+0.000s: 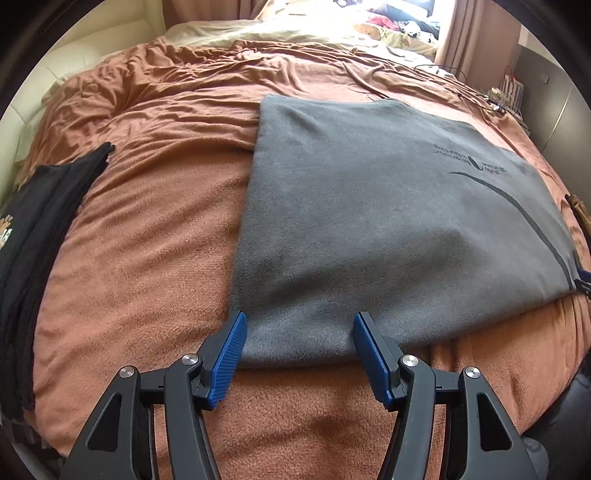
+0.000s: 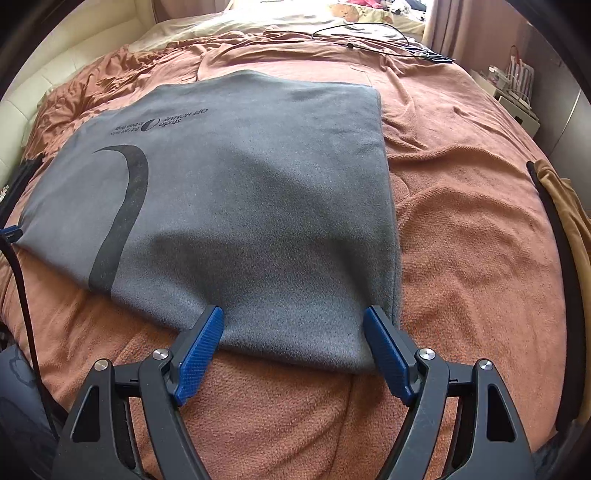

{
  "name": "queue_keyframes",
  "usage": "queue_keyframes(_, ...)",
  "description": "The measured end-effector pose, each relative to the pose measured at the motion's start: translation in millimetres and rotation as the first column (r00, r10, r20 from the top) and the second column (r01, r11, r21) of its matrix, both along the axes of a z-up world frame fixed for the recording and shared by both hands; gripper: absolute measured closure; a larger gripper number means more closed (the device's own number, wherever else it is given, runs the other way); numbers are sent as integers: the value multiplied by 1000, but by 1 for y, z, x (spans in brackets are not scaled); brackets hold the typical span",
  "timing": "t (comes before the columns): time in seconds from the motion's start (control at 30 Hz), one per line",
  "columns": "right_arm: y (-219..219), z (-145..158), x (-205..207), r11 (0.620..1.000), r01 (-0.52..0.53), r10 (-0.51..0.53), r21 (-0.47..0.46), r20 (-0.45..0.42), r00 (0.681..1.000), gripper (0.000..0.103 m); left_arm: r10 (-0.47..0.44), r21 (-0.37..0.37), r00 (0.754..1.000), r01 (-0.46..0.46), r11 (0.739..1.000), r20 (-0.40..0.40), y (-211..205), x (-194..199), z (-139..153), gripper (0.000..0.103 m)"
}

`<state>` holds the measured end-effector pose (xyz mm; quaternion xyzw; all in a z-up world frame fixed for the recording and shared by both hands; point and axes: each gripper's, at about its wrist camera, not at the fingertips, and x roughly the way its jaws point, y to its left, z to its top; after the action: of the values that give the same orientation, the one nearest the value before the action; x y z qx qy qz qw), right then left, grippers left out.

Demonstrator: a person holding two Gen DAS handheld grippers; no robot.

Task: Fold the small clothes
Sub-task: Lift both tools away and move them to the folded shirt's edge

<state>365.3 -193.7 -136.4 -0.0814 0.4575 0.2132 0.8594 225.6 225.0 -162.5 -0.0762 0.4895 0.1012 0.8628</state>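
Daylight from far window (image 1: 402, 11), blown-out glare there, fisheye-bent dark edges, perhaps slightly soft focus

"studio", "OFF HOMME" on grey garment (image 2: 236, 177)

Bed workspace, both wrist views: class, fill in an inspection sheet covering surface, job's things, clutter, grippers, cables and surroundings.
Surface: rust-brown blanket, wrinkled toward the far end.
Job's things: grey garment lying flat, dark print facing up.
Clutter: black clothing at one edge; tan cloth at the other.
Grippers: left gripper and right gripper open, each straddling a near corner of the garment.
Cables: black cable at the far end.
Surroundings: curtains, cream headboard.
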Motion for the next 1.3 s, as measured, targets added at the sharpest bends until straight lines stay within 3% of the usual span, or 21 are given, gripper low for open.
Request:
queue_keyframes(0.03,-2,0,-3,1000,6,-6,2,-1,1000,26,25,11,1000,-25,1000,-10,2,-3,-1,40)
queue_keyframes(0.17,-7,1,-7,1000,22,-22,-22,-16,1000,26,66,-65,998,-67,996,-6,18,-16,-6,40)
queue_keyframes(0.3,-9,10,-8,996,73,-77,-48,-83,994,30,109,-9,994,-109,994,-9,20,-26,6,42)
queue_keyframes(0.47,-6,33,-14,996,75,-70,38,-103,992,36,144,-65,988,-141,988,50,23,-32,27,42)
queue_keyframes(0.7,29,45,-14,995,6,6,102,-115,993,56,59,-99,996,-52,994,73,-19,-12,41,44)
queue_keyframes(0.9,60,33,0,992,-60,76,108,-146,986,66,-43,-101,999,46,994,30,-66,12,32,55)
queue_keyframes(1.17,80,6,12,994,-75,90,79,-195,977,73,-105,-149,994,108,983,32,-103,38,29,68)
queue_keyframes(1.3,82,5,12,994,-88,97,58,-186,978,73,-139,-143,990,140,980,13,-118,47,23,69)
